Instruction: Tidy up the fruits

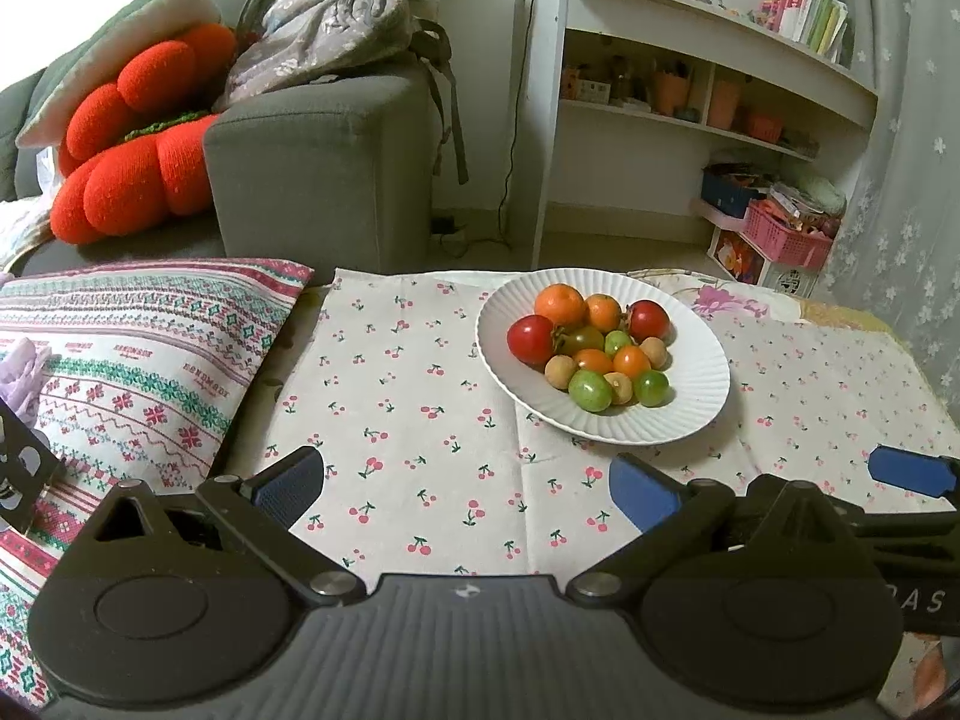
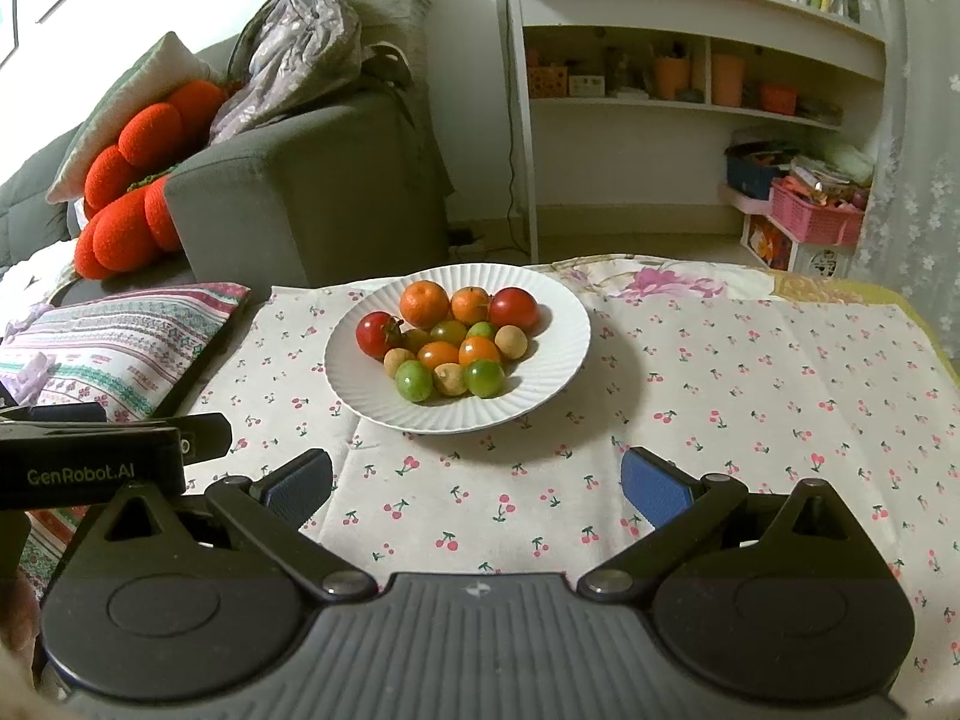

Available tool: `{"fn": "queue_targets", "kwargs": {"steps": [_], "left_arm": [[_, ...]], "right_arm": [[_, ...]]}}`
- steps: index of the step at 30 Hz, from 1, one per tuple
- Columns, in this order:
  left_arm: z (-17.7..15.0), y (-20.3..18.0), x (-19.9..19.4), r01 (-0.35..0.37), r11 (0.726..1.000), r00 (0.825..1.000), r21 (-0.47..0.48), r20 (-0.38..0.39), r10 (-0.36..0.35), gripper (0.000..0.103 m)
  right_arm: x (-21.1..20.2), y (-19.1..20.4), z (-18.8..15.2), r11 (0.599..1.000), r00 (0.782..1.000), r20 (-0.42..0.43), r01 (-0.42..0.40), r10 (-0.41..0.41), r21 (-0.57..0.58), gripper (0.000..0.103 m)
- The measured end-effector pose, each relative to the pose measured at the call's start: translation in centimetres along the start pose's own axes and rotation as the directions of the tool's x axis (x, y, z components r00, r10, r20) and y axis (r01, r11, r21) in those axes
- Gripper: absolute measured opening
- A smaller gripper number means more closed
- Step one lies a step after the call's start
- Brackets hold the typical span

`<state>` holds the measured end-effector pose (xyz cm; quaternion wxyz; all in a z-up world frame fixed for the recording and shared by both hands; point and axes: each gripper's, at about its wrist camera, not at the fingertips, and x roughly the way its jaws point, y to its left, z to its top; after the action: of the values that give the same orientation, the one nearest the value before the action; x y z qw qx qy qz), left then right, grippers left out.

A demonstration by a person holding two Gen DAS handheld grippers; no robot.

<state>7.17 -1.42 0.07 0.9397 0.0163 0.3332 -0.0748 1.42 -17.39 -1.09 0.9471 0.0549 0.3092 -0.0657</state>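
Observation:
A white ribbed plate [image 1: 690, 414] [image 2: 540, 384] stands on the cherry-print cloth and holds several small fruits: orange tangerines [image 1: 559, 305] [image 2: 424, 303], red tomatoes [image 1: 530, 339] [image 2: 513, 308], green tomatoes [image 1: 590, 390] [image 2: 414, 380] and tan longans [image 1: 561, 371] [image 2: 511, 342]. My left gripper [image 1: 468, 492] is open and empty, low over the cloth, in front of and left of the plate. My right gripper [image 2: 477, 486] is open and empty, in front of the plate. The right gripper's blue pad [image 1: 912, 469] shows at the left view's right edge.
A patterned cushion [image 1: 120, 348] [image 2: 114, 336] lies left of the cloth. A grey sofa [image 1: 324, 168] with a red cushion [image 1: 132, 144] stands behind. A white shelf unit [image 1: 690, 120] and a pink basket [image 1: 786, 234] stand at the back right. The left gripper's body [image 2: 90, 456] sits at the right view's left.

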Motion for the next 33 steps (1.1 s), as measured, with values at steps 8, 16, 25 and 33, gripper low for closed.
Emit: {"fn": "queue_targets", "kwargs": {"steps": [8, 16, 25, 33], "left_arm": [[-0.18, 0.04, 0.38, 0.008, 1.0, 1.0, 0.006, 0.002, -0.008, 0.096], [-0.08, 0.19, 0.44, 0.02, 1.0, 1.0, -0.008, -0.003, -0.02, 0.096], [-0.27, 0.02, 0.71, 0.018, 1.0, 1.0, 0.017, -0.008, -0.018, 0.096], [-0.26, 0.19, 0.83, 0.025, 1.0, 1.0, 0.01, -0.015, -0.025, 0.096]], "right_arm": [[0.06, -0.04, -0.08, 1.0, 1.0, -0.008, 0.012, -0.012, -0.001, 0.103], [0.02, -0.11, -0.1, 1.0, 1.0, -0.01, 0.011, -0.011, 0.011, 0.103], [0.2, 0.0, -0.16, 1.0, 1.0, -0.017, 0.015, -0.015, 0.005, 0.103], [0.29, -0.06, -0.17, 1.0, 1.0, -0.019, 0.013, -0.013, 0.007, 0.103]]}}
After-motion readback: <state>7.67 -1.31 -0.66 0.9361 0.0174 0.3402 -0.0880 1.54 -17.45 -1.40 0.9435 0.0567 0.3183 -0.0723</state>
